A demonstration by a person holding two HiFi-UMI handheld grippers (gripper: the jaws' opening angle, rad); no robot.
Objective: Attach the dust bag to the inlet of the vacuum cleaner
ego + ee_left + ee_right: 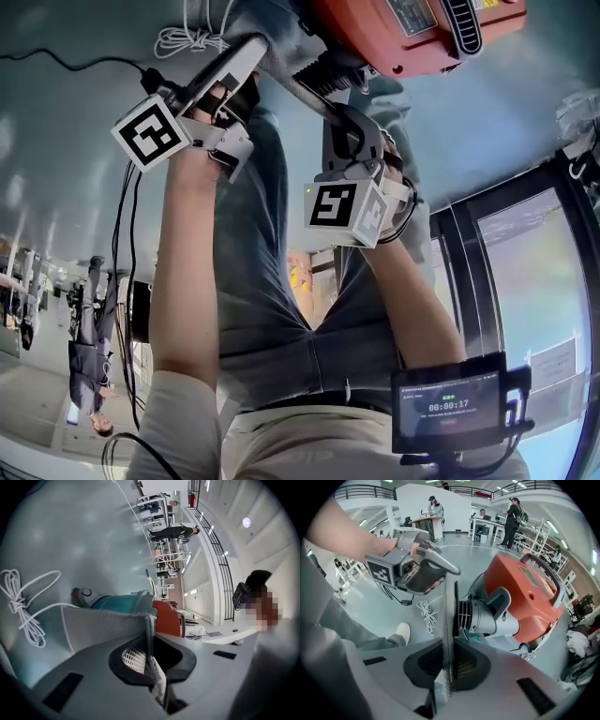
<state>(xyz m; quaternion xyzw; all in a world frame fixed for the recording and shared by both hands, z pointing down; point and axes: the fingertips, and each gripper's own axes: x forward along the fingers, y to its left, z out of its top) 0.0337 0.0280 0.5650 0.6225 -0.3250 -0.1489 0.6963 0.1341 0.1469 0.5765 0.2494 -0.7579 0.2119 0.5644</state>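
The grey mesh dust bag (pixel 105 625) is stretched between both grippers. My left gripper (pixel 152 656) is shut on one edge of it, my right gripper (pixel 447 660) on another edge, with the dust bag (pixel 449 606) seen end-on as a thin upright strip. Right behind that strip stands the vacuum cleaner's grey ribbed inlet (pixel 480 613), on the orange vacuum cleaner (pixel 525 592). In the head view the left gripper (pixel 246 58) and right gripper (pixel 342 117) are raised close to the orange vacuum cleaner (pixel 403 28). The left gripper (pixel 417 569) also shows in the right gripper view.
A coiled white cord (pixel 429 613) and a black cable (pixel 75 61) lie on the grey floor. My shoe (pixel 401 632) is near the cord. Several people and desks (pixel 487 524) stand far back. A small screen device (pixel 450 403) hangs at my waist.
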